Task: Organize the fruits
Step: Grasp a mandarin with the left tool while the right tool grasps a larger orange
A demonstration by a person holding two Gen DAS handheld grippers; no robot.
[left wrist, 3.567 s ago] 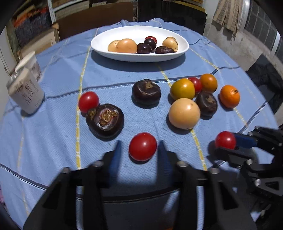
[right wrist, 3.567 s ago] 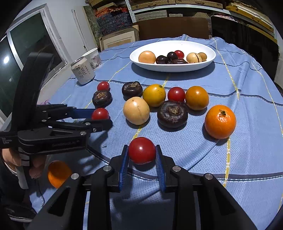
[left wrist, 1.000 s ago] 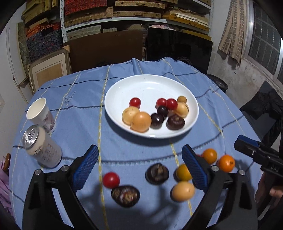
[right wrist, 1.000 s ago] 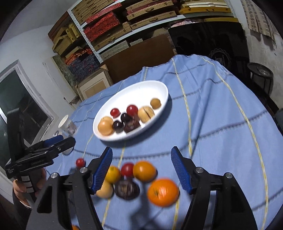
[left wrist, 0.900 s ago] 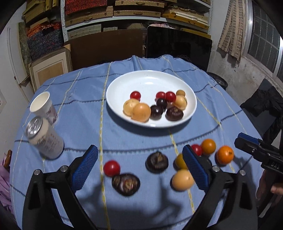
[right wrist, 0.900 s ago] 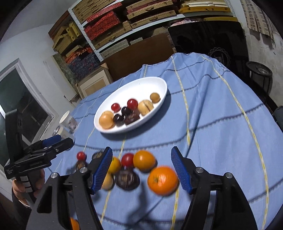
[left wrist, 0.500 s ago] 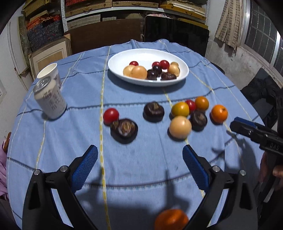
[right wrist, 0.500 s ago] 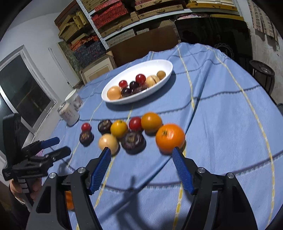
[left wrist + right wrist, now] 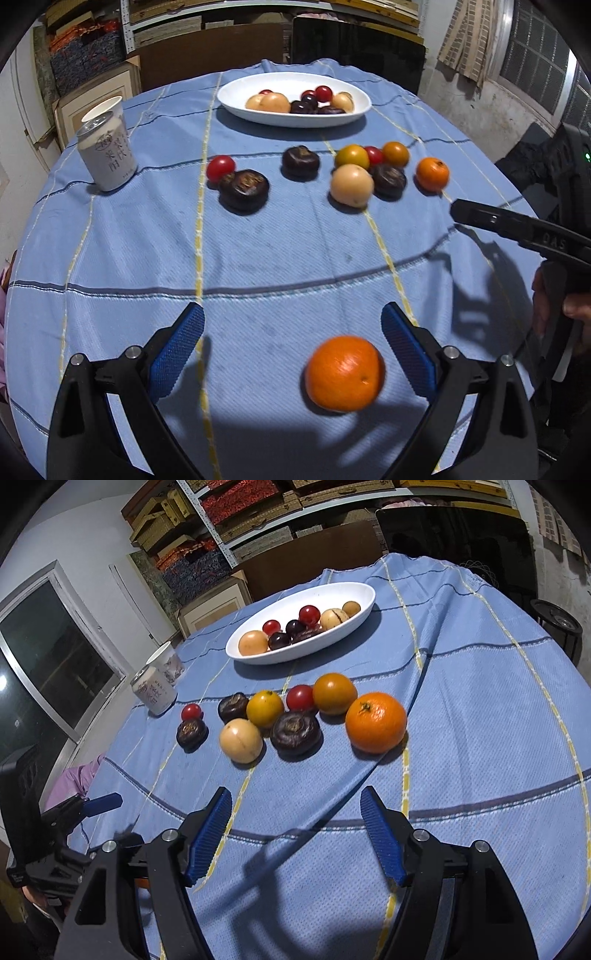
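Observation:
A white oval plate (image 9: 229, 98) (image 9: 354, 614) at the far side holds several small fruits. Loose fruits lie mid-table: a red tomato (image 9: 220, 168), dark round fruits (image 9: 243, 189), a pale fruit (image 9: 351, 184) and a small orange (image 9: 432, 174). In the right wrist view the orange (image 9: 376, 722) lies at the right end of that cluster. A large orange (image 9: 344, 373) lies near the front edge, between the left gripper's fingers. My left gripper (image 9: 291, 350) is open and empty. My right gripper (image 9: 295, 834) is open and empty, short of the cluster.
A drink can (image 9: 107, 155) and a paper cup (image 9: 105, 109) stand at the left on the blue cloth (image 9: 295, 258). The right gripper's arm (image 9: 517, 229) reaches in from the right. Shelves and boxes stand behind the table.
Both grippers, shut on red tomatoes 3.6 s ago, are now open and empty; two more tomatoes lie in the plate. Both pulled back and down; the large orange came between the left fingers.

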